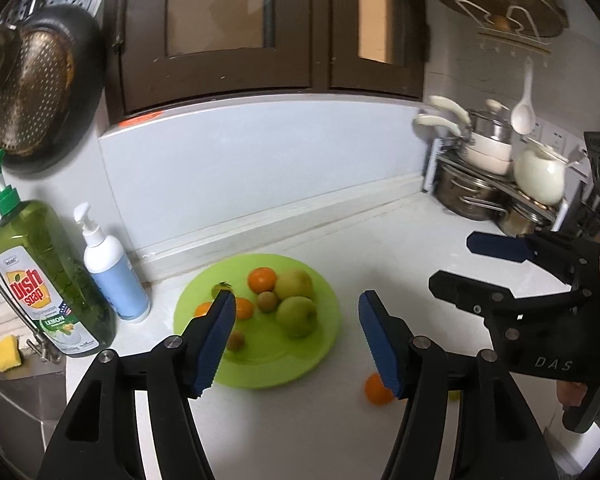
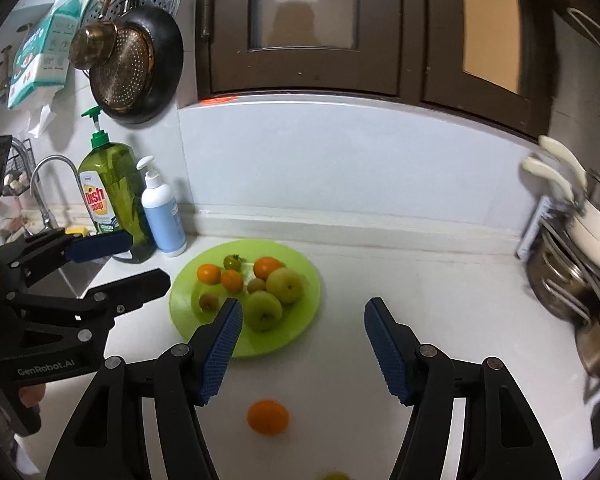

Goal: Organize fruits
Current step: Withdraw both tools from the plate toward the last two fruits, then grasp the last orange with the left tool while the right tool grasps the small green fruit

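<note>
Both grippers hover above the white counter (image 2: 420,280), the left gripper (image 1: 296,340) and right gripper (image 2: 302,344) each with fingers spread and nothing between them. A green plate (image 2: 300,320) near the counter's back edge holds oranges, apples and kiwis; one loose orange (image 2: 268,417) lies on the counter toward its front edge, apart from the plate.
</note>
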A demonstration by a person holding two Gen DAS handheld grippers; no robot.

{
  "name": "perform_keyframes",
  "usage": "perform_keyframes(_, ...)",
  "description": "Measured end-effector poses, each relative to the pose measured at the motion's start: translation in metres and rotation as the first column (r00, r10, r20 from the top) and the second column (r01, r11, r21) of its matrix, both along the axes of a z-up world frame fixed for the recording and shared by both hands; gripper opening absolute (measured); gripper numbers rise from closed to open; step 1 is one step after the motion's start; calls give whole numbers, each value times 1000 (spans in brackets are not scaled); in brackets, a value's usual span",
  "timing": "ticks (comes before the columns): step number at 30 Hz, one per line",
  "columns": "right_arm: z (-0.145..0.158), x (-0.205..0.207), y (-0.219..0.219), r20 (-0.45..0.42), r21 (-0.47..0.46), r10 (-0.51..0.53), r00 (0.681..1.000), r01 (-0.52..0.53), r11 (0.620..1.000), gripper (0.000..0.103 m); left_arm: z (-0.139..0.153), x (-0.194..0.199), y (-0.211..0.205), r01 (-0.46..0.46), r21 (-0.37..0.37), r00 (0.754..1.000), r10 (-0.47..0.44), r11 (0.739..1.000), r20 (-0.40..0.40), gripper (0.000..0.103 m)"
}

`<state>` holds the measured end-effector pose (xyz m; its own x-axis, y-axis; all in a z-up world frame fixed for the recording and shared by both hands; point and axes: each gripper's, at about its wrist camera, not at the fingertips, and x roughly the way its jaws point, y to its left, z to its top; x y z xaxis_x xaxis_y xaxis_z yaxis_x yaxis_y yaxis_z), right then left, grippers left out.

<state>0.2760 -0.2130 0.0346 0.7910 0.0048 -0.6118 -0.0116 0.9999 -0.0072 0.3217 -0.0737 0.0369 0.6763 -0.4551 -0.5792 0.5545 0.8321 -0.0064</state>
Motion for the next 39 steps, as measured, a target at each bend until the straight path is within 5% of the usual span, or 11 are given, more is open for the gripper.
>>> perform_keyframes(14,-33,-59,-28,-79,52,-154,985,159,986,64,-23,-43,-26,162,36,987,-161,986,-9,65)
perform_keyframes(23,-59,-85,-22,-102,-30,-230,968,229,973,64,-58,-56,-33,252,108,967,-254,962,-1,65)
perform_keyframes(39,-112,-83,-28,-264,47,-253,931,274,961,64,-119,-46,-56,350,214,937,-340,912,-82,65)
